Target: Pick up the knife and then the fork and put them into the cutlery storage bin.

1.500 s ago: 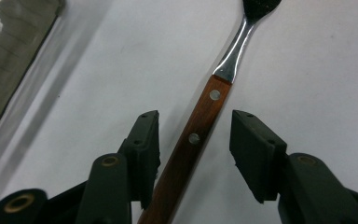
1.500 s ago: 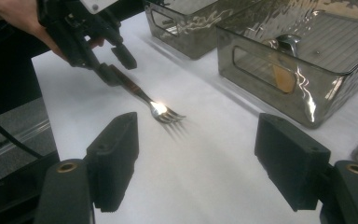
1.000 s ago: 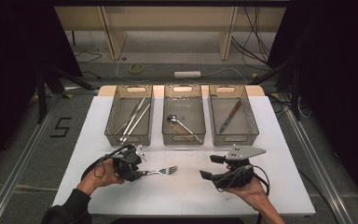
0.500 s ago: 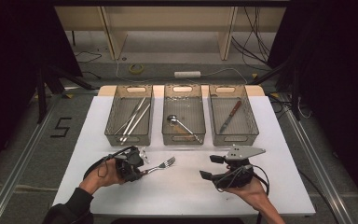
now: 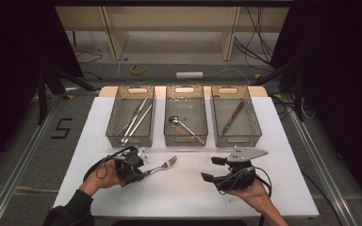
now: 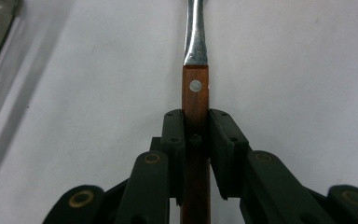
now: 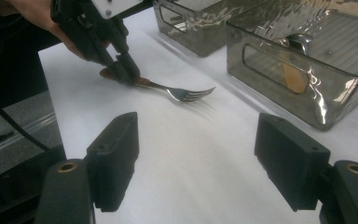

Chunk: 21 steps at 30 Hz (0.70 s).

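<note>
On the white table (image 5: 184,193), in front of three grey bins, the left gripper (image 5: 139,168) has its jaws pressed on the wooden handle of a fork (image 5: 162,165); those jaws have just been closing, and the left gripper view shows both pads tight against the handle's sides, with the steel neck running on ahead; the fork (tines toward the middle bin (image 5: 185,137)) lies low on the table between the two hands, though whether it rests on the cloth or sits a shade above it I cannot tell; the right gripper (image 5: 217,169) is apart from it on the table's right side, jaws spread wide with nothing between them; its own view looks across at the fork.
</note>
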### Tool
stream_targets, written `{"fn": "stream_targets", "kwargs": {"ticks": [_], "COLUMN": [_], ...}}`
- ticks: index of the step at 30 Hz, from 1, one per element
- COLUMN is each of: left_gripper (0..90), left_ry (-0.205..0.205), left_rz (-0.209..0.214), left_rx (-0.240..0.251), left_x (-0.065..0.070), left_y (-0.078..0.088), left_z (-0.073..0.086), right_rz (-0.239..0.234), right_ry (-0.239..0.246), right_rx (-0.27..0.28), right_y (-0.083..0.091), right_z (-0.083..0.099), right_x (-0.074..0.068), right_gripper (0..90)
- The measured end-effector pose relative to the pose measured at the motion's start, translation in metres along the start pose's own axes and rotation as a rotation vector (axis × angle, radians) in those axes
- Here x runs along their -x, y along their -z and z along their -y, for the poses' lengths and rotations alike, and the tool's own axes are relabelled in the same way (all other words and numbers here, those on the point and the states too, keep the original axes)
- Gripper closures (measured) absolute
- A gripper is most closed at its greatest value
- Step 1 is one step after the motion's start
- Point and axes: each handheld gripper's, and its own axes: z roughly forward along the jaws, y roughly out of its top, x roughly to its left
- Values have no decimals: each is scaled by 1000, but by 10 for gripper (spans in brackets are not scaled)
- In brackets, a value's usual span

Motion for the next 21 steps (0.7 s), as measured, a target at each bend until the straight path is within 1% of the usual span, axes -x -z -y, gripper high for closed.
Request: {"fn": "stream_targets", "kwargs": {"ticks": [1, 2, 5, 6, 8, 9, 10, 12, 13, 14, 16, 19, 21], "left_gripper": [762, 762, 762, 762, 762, 762, 762, 761, 762, 762, 761, 761, 761], "left_ry": [4, 16, 33, 45, 50, 64, 57, 68, 64, 69, 61, 55, 44], "left_rz": [-2, -1, 12, 20, 31, 41, 48, 55, 66, 77, 83, 107, 118], "left_rx": [10, 17, 31, 34, 41, 50, 48, 54, 54, 58, 55, 51, 47], "left_x": [0, 0, 2, 3, 7, 8, 10, 14, 16, 18, 21, 27, 32], "left_y": [2, 4, 9, 11, 14, 14, 15, 17, 18, 18, 20, 20, 20], "left_z": [-1, -1, -3, -4, -7, -9, -10, -14, -15, -17, -20, -24, -28], "right_rz": [-3, -4, -7, -9, -12, -16, -20, -24, -28, -29, -31, -31, -35], "right_ry": [1, 1, 11, 21, 35, 41, 51, 70, 80, 87, 109, 154, 180], "right_rx": [-1, 1, -1, -2, 0, 0, 0, -1, -4, -3, -5, -19, -25], "right_y": [0, 0, -1, -2, -3, -4, -5, -7, -8, -9, -11, -15, -18], "right_z": [0, 0, -1, -1, -1, -2, -2, -3, -3, -3, -4, -5, -5], "right_x": [0, -1, -3, -4, -7, -9, -11, -16, -18, -20, -25, -32, -38], "right_gripper": [316, 316, 316, 316, 316, 316, 316, 316, 316, 316, 316, 316, 316]}}
